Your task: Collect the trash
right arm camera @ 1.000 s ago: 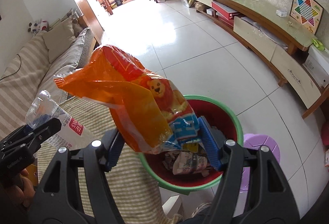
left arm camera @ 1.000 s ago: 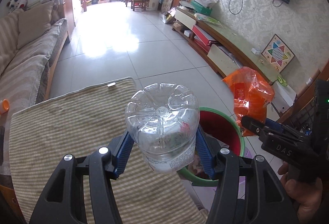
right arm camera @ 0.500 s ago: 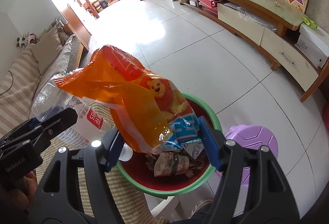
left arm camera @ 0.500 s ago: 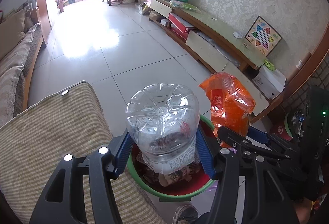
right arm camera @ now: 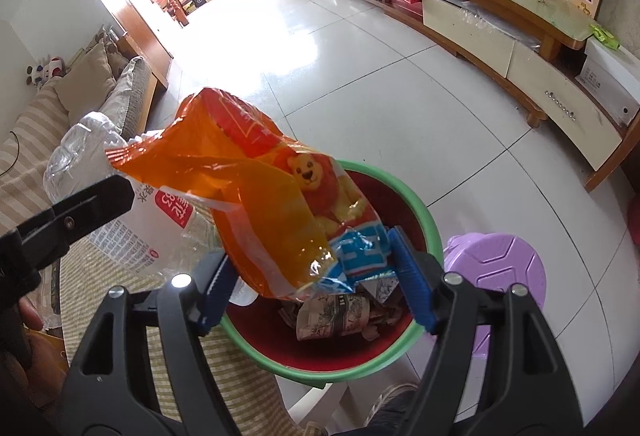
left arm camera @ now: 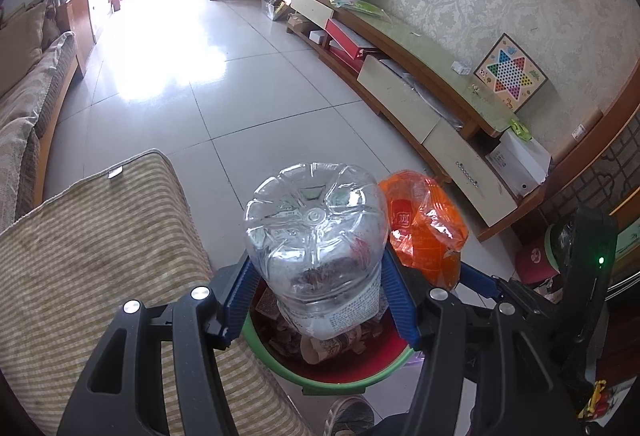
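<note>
A clear plastic bottle (left arm camera: pixel 316 236) with a printed label, its base pointing away from me, sits between the blue pads of my left gripper (left arm camera: pixel 318 300), which is shut on it. The bottle hangs over a red bin with a green rim (left arm camera: pixel 340 380). My right gripper (right arm camera: pixel 312 280) holds an orange snack bag (right arm camera: pixel 256 204) with a lion picture above the same bin's green rim (right arm camera: pixel 404 192). Its jaws are opening, and the bag still spans from pad to pad. The bottle (right arm camera: pixel 80 148) shows at the left of the right wrist view, and the bag (left arm camera: pixel 424 232) beside the bottle in the left wrist view.
Crumpled paper trash (right arm camera: pixel 340 316) lies in the bin. A striped cushion (left arm camera: pixel 100 256) borders the bin on the left and a purple stool (right arm camera: pixel 496 276) on the right. A shoe (left arm camera: pixel 348 416) shows below the bin. A long TV cabinet (left arm camera: pixel 420 76) lines the right wall, with tiled floor between it and the bin.
Both grippers have moved from above the striped cushion to over the bin, carrying the bottle and the bag. The right jaws stand slightly wider around the bag.
</note>
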Action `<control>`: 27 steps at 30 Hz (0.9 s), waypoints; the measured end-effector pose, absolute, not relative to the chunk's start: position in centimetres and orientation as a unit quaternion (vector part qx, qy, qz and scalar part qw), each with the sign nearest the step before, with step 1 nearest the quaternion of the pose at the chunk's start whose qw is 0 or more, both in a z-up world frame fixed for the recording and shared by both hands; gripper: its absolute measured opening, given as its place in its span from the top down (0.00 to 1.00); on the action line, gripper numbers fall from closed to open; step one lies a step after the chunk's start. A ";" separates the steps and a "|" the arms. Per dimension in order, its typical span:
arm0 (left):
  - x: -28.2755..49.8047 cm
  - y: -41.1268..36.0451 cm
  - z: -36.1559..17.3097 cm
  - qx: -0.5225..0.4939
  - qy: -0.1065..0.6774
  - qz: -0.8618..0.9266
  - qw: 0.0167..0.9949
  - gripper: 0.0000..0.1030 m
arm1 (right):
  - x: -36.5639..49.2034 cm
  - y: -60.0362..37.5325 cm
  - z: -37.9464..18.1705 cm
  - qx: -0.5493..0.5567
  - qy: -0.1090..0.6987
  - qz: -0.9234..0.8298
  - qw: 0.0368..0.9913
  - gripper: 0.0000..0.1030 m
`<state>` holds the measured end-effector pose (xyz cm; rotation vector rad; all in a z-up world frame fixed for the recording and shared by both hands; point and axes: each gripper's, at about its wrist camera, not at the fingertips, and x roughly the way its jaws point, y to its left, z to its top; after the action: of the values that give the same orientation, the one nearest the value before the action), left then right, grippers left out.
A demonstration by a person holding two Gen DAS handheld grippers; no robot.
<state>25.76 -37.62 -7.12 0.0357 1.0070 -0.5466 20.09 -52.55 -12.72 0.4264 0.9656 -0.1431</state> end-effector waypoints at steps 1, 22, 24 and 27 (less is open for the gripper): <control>25.8 -37.6 -7.2 0.013 0.479 -0.260 0.838 0.35 | 20.2 -52.6 -12.8 0.200 0.462 -0.070 0.861 0.23; 21.9 -27.5 -2.0 0.056 0.389 -0.181 0.901 0.08 | 17.5 -44.5 -6.4 0.068 0.406 -0.080 0.908 0.05; 20.7 -24.8 -1.2 0.059 0.377 -0.161 0.910 0.08 | 17.0 -42.3 -5.0 0.054 0.400 -0.072 0.912 0.05; 19.1 -20.2 -0.3 0.051 0.368 -0.123 0.920 0.08 | 16.1 -39.0 -3.2 0.047 0.388 -0.053 0.919 0.05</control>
<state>19.10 -20.18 -0.31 0.1055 0.7562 -0.2518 16.14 -38.99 -3.19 0.0972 0.7967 -0.1081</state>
